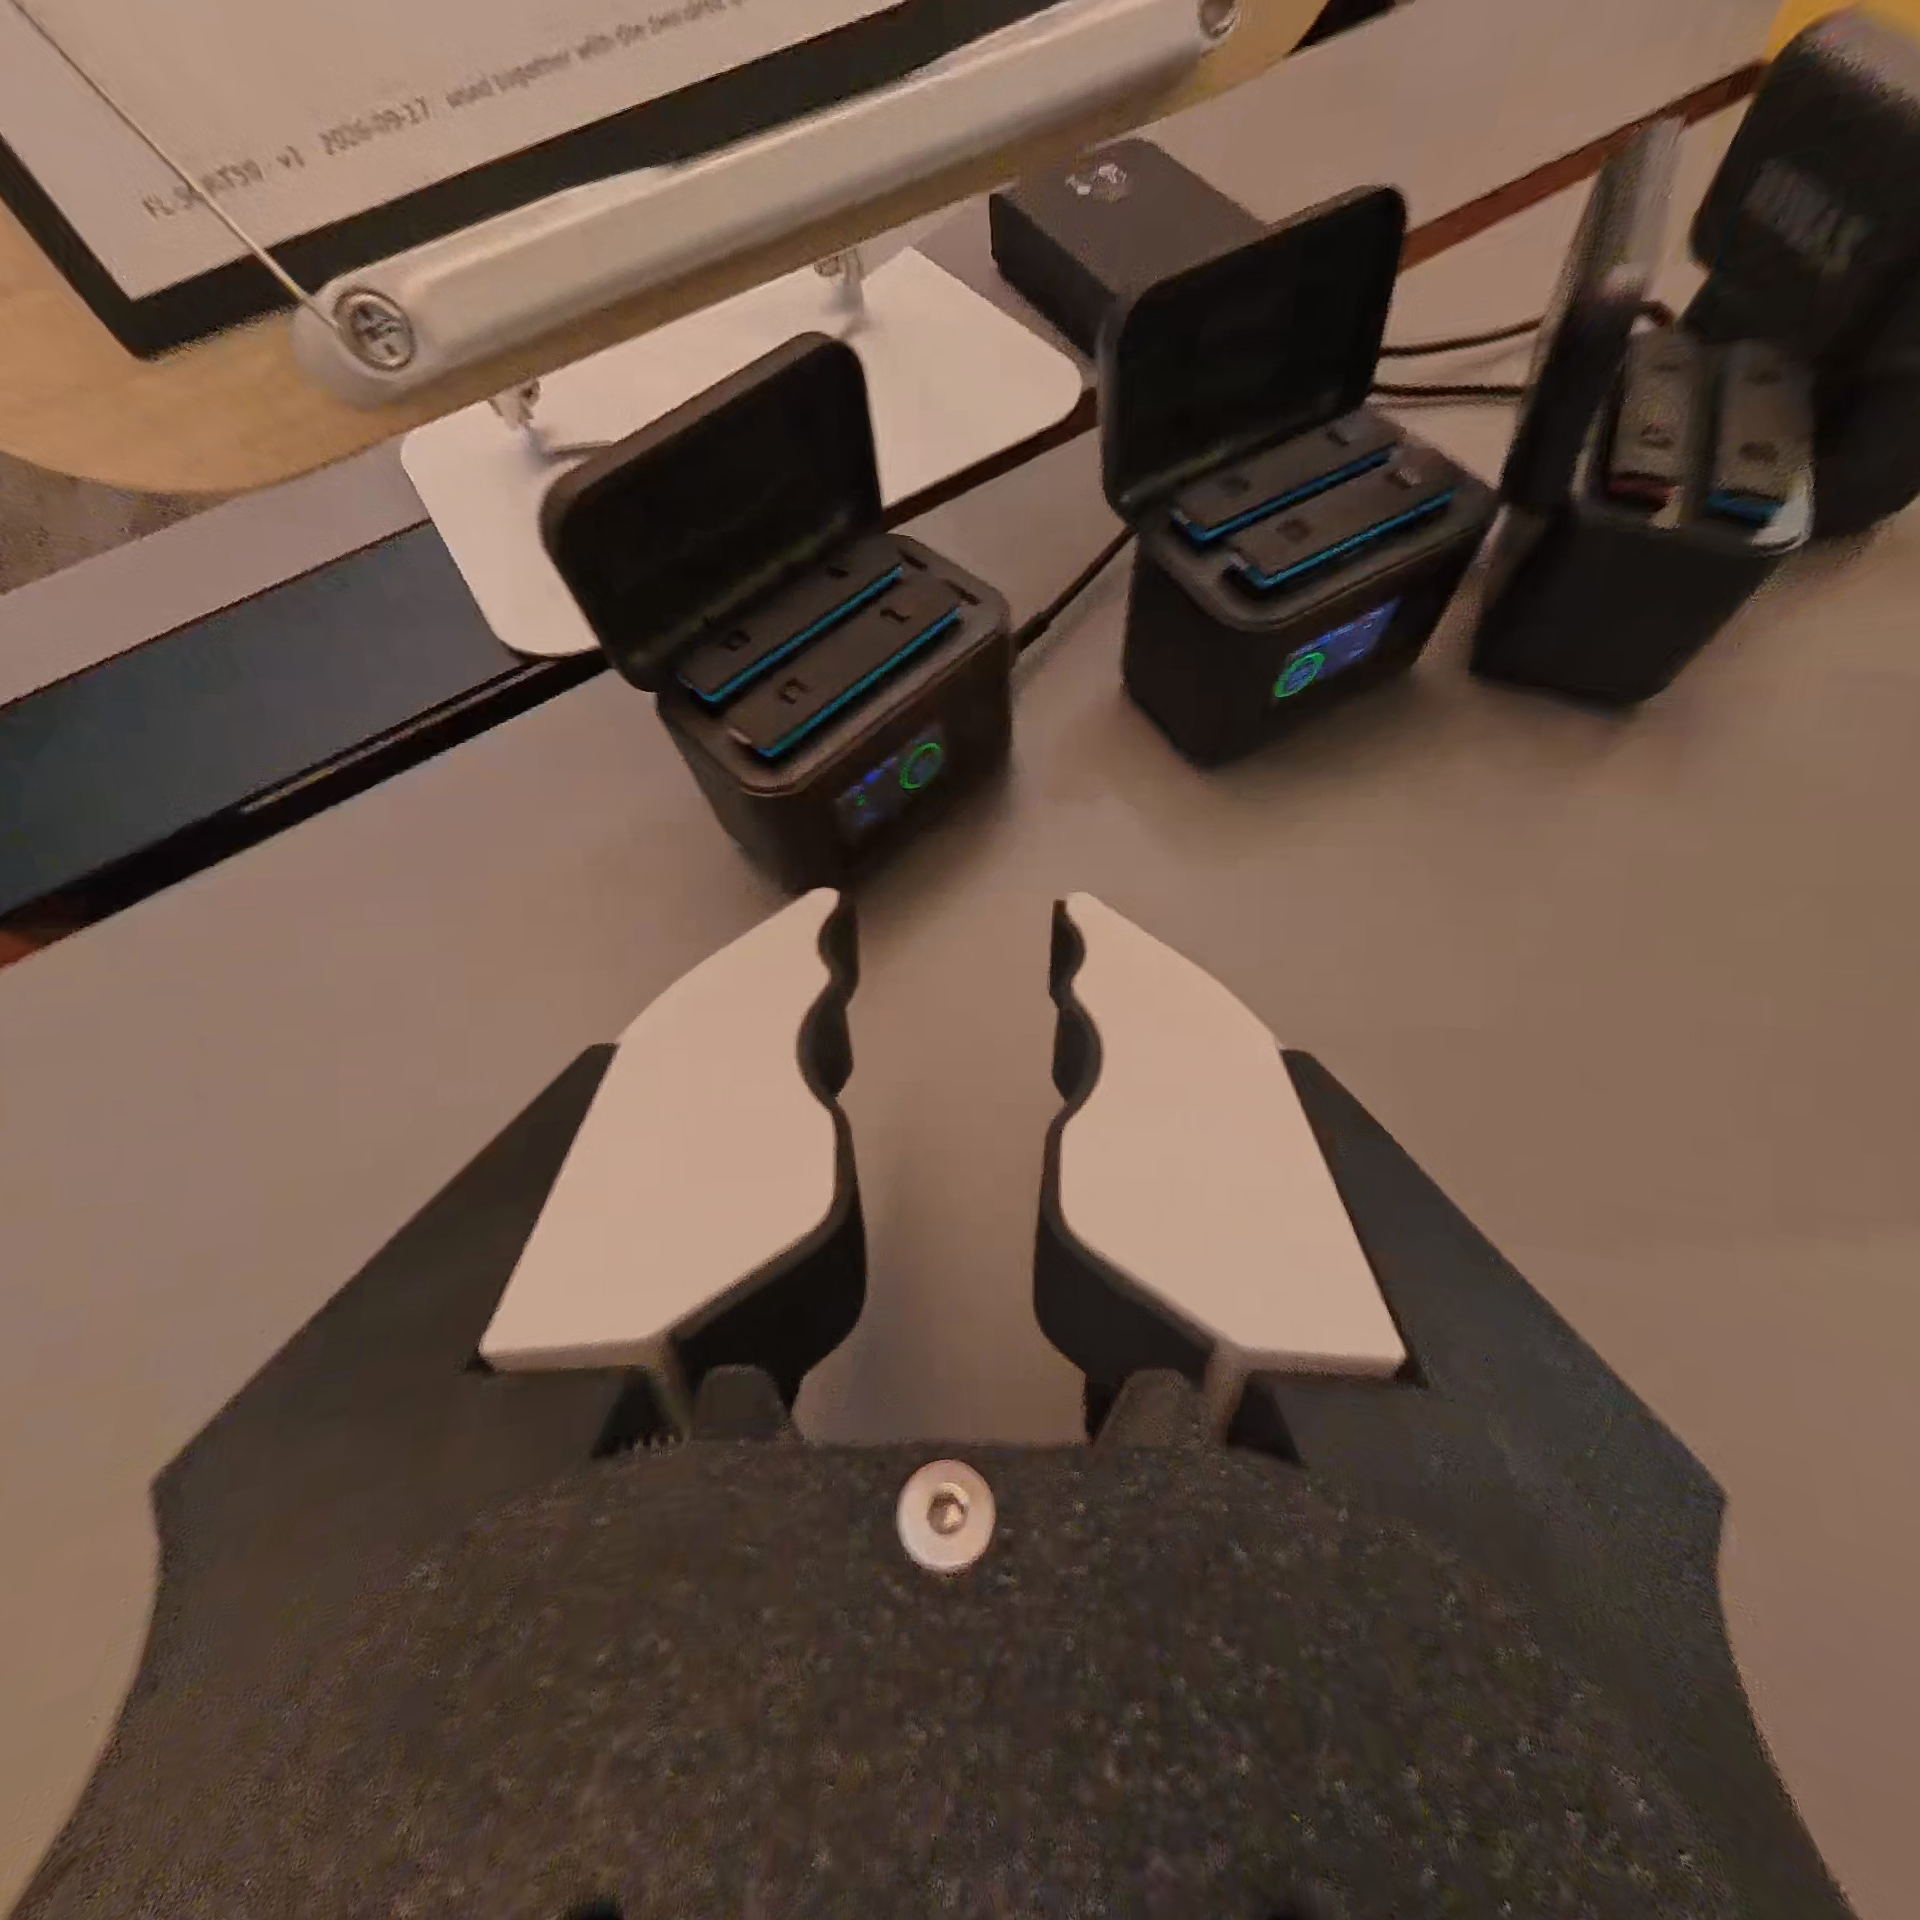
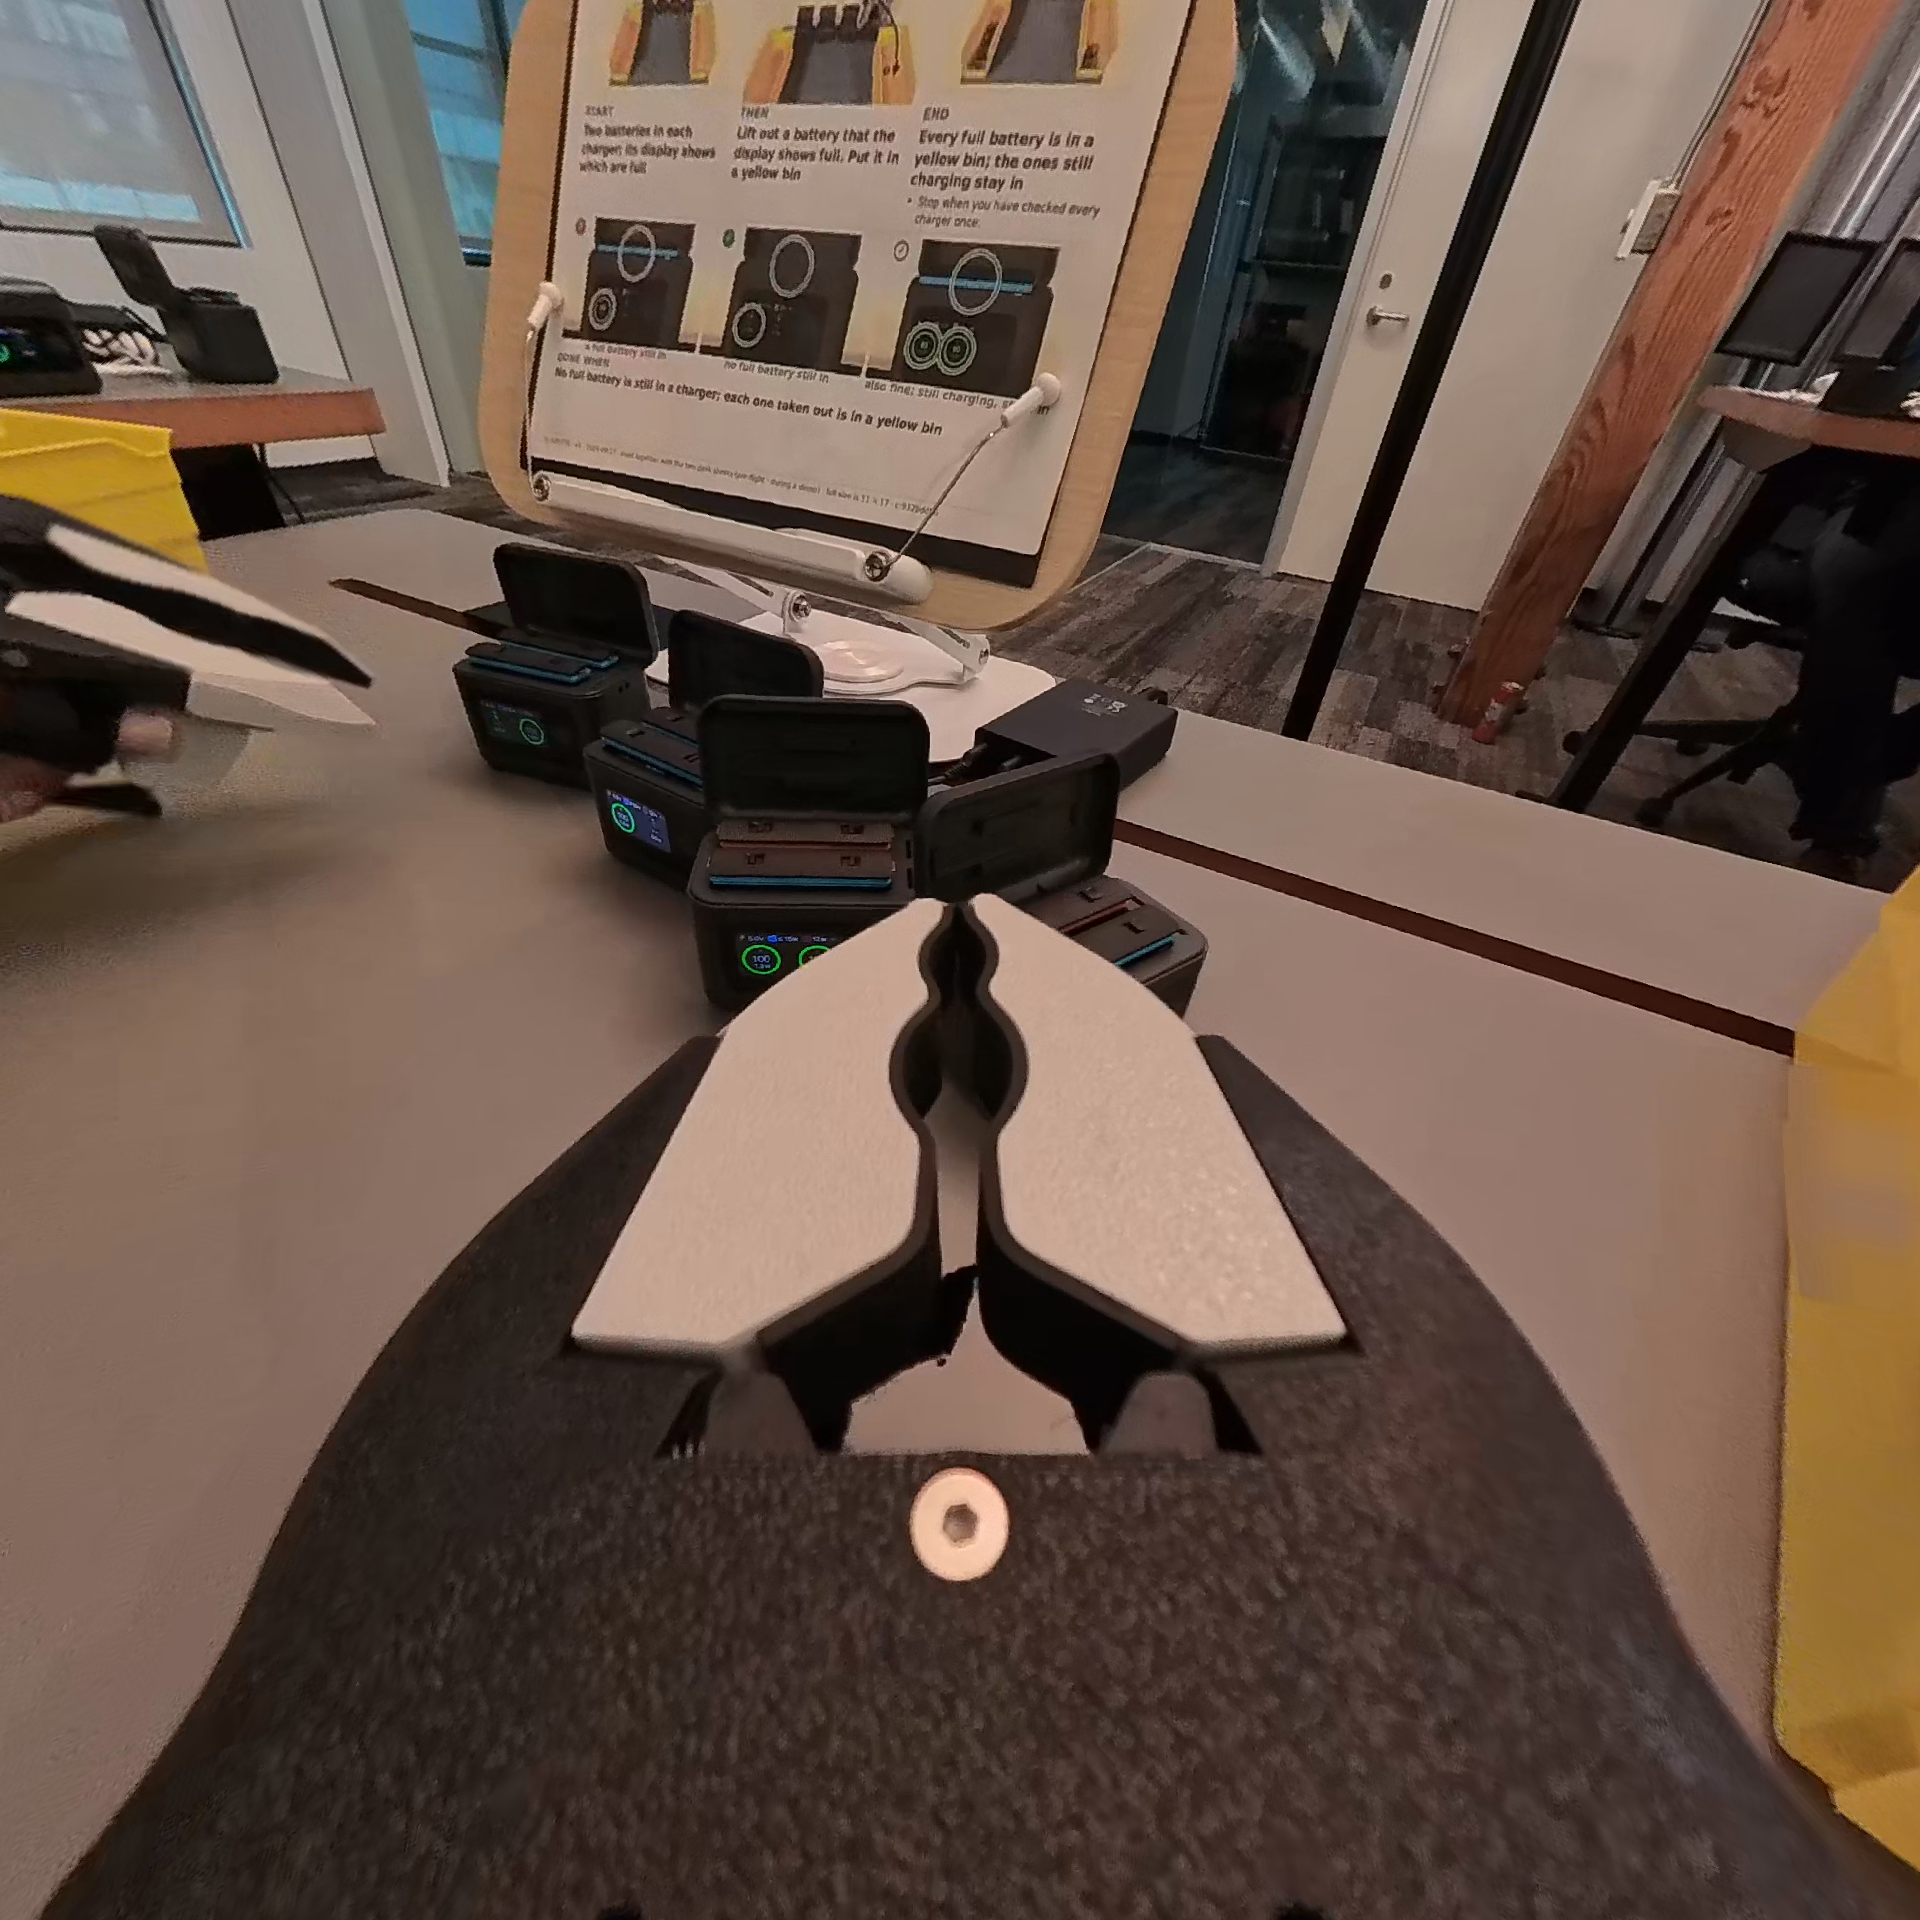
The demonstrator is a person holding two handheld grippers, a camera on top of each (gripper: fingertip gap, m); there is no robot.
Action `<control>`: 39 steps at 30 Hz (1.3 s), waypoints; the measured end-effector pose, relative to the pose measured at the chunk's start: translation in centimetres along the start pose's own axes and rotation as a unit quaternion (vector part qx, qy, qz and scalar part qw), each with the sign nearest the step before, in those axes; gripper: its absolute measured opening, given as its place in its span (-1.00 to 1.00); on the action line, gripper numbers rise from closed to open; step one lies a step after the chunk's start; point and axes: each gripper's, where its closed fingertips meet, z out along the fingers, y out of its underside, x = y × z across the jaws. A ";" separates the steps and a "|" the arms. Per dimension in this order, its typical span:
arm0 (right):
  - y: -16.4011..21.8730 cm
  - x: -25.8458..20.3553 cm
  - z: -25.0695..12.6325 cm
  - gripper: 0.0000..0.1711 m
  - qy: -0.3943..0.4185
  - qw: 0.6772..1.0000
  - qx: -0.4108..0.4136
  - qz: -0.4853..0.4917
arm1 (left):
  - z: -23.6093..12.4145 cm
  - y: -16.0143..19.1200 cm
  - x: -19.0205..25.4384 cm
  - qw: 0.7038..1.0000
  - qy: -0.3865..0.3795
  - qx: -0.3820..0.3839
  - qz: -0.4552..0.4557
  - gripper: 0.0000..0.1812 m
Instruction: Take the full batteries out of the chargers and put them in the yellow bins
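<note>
Several black chargers stand in a row on the grey table, lids open, each with two blue-edged batteries. In the left wrist view the nearest charger (image 1: 831, 717) has batteries (image 1: 821, 644) and a green ring on its display; two more chargers (image 1: 1288, 592) (image 1: 1631, 530) stand to the right. My left gripper (image 1: 951, 914) is open and empty, just short of the nearest charger. My right gripper (image 2: 956, 912) is shut and empty, just in front of a charger (image 2: 800, 914) with two green rings. The left gripper (image 2: 364, 698) also shows in the right wrist view.
One yellow bin (image 2: 94, 478) stands at the far left, another (image 2: 1860, 1351) close on the right. An instruction board on a white stand (image 2: 852, 312) is behind the chargers, with a black power adapter (image 2: 1081, 717) and cables beside it. A dark seam (image 2: 1455, 935) crosses the table. Left tips to right tips: about 30 cm. About 5 cm separates my left fingertips from the nearest charger (image 1: 831, 717). It is also in sight in the right wrist view (image 2: 499, 668).
</note>
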 end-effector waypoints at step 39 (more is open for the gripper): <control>-0.2 0.2 -0.2 -1.00 0.000 1.000 -0.002 0.005 | 3.5 -6.4 -1.9 0.957 0.128 -0.135 0.224 -0.79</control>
